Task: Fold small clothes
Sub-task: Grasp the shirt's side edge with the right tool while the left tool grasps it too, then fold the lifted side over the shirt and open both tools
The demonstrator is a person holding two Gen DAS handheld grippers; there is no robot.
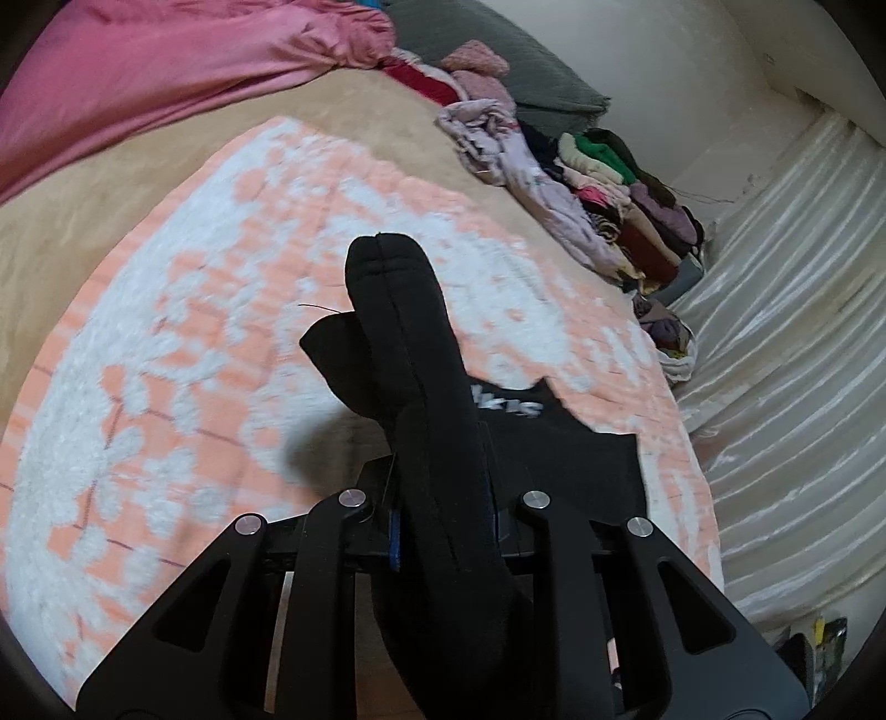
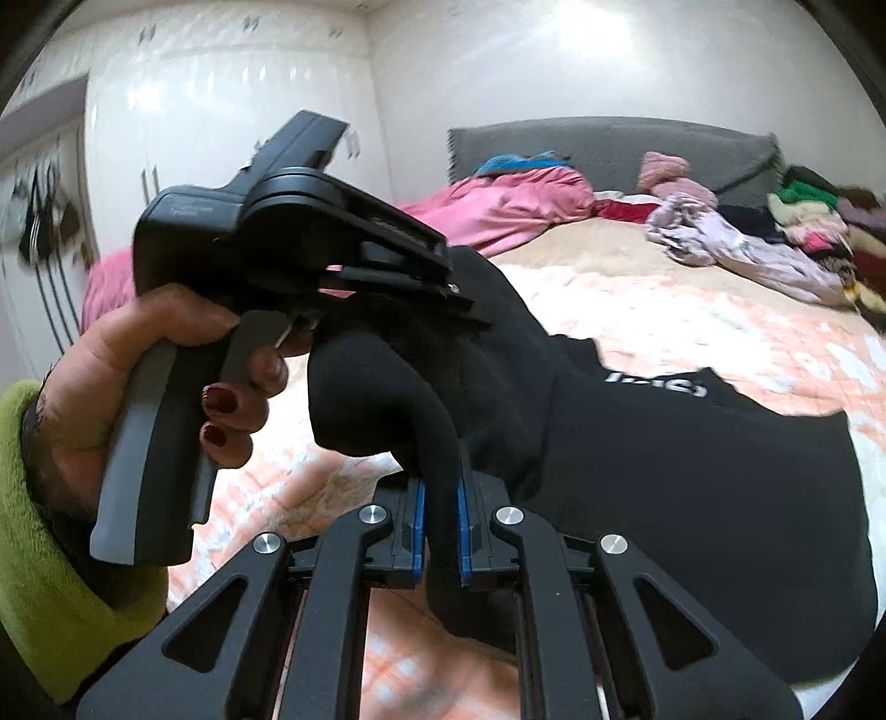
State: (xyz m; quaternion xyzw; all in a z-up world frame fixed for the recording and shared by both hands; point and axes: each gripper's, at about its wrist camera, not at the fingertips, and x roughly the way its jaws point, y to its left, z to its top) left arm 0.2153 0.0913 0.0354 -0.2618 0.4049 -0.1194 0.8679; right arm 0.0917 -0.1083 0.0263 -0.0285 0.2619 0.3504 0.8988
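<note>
A black garment (image 1: 404, 343) with white lettering (image 1: 509, 407) hangs above the peach and white blanket (image 1: 221, 332). In the left wrist view a fold of it runs up between the jaws of my left gripper (image 1: 443, 515), which is shut on it. The right wrist view shows the same black garment (image 2: 664, 471) stretched between both tools. My right gripper (image 2: 440, 515) is shut on a bunched edge, its blue pads (image 2: 415, 520) pressing the cloth. My left gripper (image 2: 387, 288) clamps another part at upper left, held by a hand (image 2: 138, 376) in a green sleeve (image 2: 33, 526).
A pink duvet (image 1: 166, 72) lies at the bed's far side. A pile of mixed clothes (image 1: 609, 194) sits along the right edge, by a grey headboard (image 1: 498, 50). White satin fabric (image 1: 786, 332) drops off to the right. White wardrobes (image 2: 221, 111) stand behind.
</note>
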